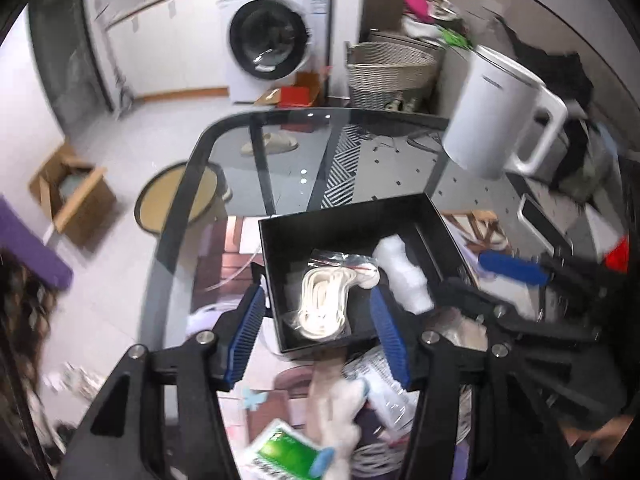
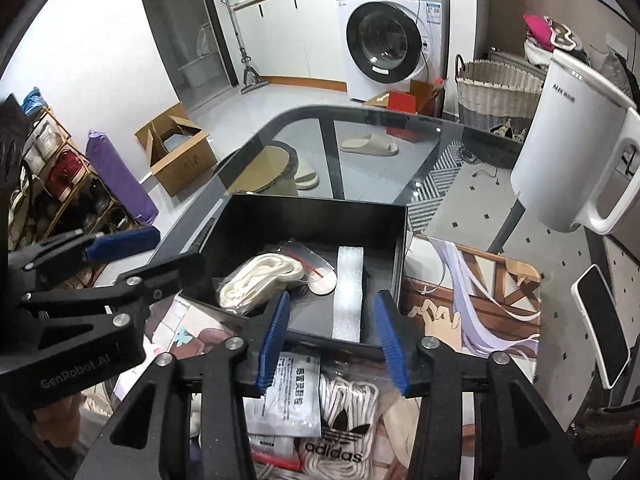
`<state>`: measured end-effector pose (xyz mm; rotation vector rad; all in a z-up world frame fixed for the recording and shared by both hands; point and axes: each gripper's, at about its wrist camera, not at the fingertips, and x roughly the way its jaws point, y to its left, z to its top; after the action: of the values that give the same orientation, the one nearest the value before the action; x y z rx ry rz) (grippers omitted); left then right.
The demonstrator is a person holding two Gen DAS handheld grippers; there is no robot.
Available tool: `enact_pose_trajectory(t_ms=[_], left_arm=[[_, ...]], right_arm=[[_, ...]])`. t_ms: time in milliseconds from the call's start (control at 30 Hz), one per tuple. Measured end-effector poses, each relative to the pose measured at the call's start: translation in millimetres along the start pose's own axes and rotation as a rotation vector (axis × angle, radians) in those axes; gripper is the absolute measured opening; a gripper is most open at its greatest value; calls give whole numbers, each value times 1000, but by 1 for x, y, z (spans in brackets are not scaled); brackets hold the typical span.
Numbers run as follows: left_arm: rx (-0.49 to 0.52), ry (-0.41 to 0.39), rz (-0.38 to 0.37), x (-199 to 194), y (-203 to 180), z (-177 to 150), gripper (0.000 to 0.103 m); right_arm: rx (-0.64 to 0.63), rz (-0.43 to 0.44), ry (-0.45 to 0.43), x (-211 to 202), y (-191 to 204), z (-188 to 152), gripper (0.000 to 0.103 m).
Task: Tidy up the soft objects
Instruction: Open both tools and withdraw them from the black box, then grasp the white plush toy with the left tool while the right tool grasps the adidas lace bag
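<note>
Box: the black box (image 2: 304,216) sits open on the glass table (image 2: 360,128), just ahead of both my grippers.
Lace bag: a clear bag of white laces (image 2: 260,280) lies flat on the box floor, left half, long axis slanting from near-left to far-right.
Foam strip: a white foam strip (image 2: 350,292) lies beside the bag in the right half, long axis running straight away from me.
Left gripper (image 1: 318,336): fingers spread, nothing between them, held over the box's near wall; the lace bag lies between and beyond the tips.
Right gripper (image 2: 332,338): fingers spread, holding nothing, tips at the near wall; the foam strip's near end lies between them.
Loose items: an Adidas lace packet (image 2: 340,432) and a white sachet (image 2: 288,392) lie below my right gripper, outside the box.
</note>
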<state>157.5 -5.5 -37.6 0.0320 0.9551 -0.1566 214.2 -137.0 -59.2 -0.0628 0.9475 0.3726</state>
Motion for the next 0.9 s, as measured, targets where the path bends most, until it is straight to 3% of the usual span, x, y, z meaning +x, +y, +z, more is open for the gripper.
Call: enact_pose_trajectory(t_ms=[200, 367, 600, 900], left_arm=[[25, 81, -130, 0, 11, -16, 55], [54, 92, -91, 0, 11, -28, 55], [57, 233, -179, 31, 11, -47, 55], [60, 352, -213, 55, 0, -64, 55]], right_arm=[[-36, 29, 37, -12, 2, -10, 47], [-57, 35, 85, -9, 1, -23, 47], [-29, 42, 195, 18, -15, -45, 47], [-26, 40, 302, 42, -22, -66, 47]])
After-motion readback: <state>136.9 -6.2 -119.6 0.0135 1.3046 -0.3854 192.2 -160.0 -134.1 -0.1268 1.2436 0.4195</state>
